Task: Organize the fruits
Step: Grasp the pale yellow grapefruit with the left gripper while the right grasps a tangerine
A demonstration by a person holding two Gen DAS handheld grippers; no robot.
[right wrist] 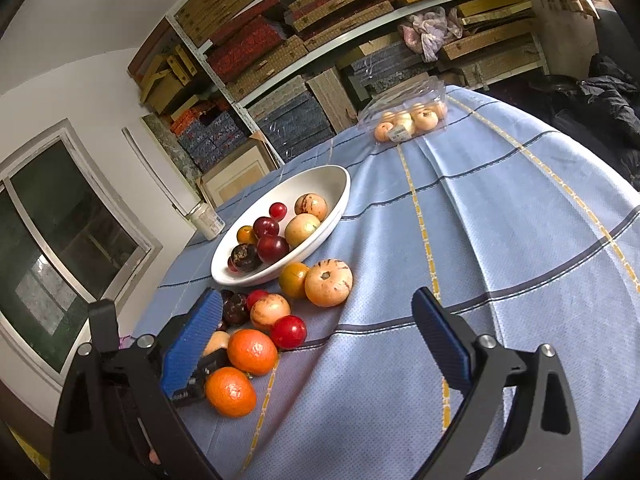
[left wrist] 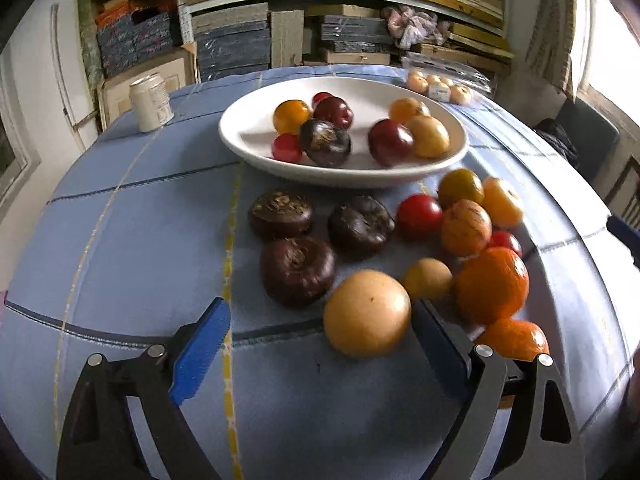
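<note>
Two grippers are hanging over the desk [right wrist: 500,220], both with jaws apart and holding nothing. Left gripper [left wrist: 320,344] is framing a yellow round fruit [left wrist: 367,313] lying among loose fruits just beside the white bowl [left wrist: 256,148]. Right gripper [right wrist: 320,340] is hovering over blue cloth, right of two oranges [right wrist: 252,351].

The right gripper [right wrist: 320,344] stands wide open above the blue checked cloth-covered table [right wrist: 500,240]. At ten o'clock sits a white oval ceramic bowl [right wrist: 338,184] holding mixed fruit. Two round orange tangerines [right wrist: 252,351] lie at eight o'clock. A clear plastic punnet [right wrist: 404,114] rests at twelve o'clock.
</note>
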